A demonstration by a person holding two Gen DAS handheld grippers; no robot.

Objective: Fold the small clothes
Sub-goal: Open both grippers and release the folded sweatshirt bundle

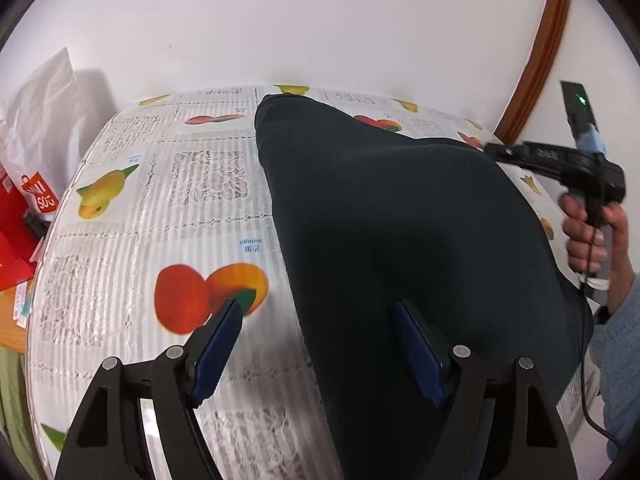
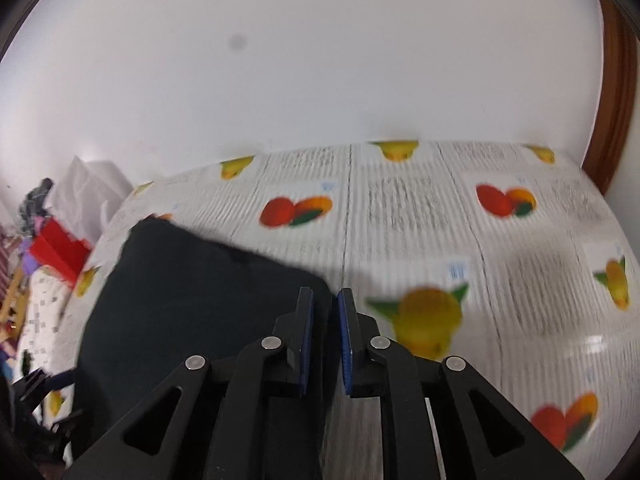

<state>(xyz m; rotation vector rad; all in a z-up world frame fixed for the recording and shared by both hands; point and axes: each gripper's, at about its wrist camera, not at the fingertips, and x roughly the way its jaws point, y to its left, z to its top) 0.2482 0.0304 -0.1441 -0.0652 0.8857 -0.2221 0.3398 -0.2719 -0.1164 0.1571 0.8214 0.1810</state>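
A dark, nearly black garment [image 1: 400, 208] lies spread on the fruit-print tablecloth [image 1: 168, 184]. My left gripper [image 1: 318, 305] hovers open over the garment's left edge. Its left finger [image 1: 224, 328] is above the tablecloth and its right finger [image 1: 416, 344] above the dark cloth, with nothing pinched. In the right wrist view the garment [image 2: 192, 304] fills the lower left. My right gripper [image 2: 325, 292] sits at the garment's near right corner, its blue pads a narrow gap apart and not pressing on the cloth. The left wrist view also shows the right gripper [image 1: 494, 149], held by a hand [image 1: 592, 240].
A white plastic bag [image 1: 44, 112] and a red box [image 1: 16, 232] stand off the table's left edge. A white wall runs behind the table. A wooden door frame [image 1: 540, 52] rises at the right. More of the tablecloth [image 2: 480, 220] stretches right of the garment.
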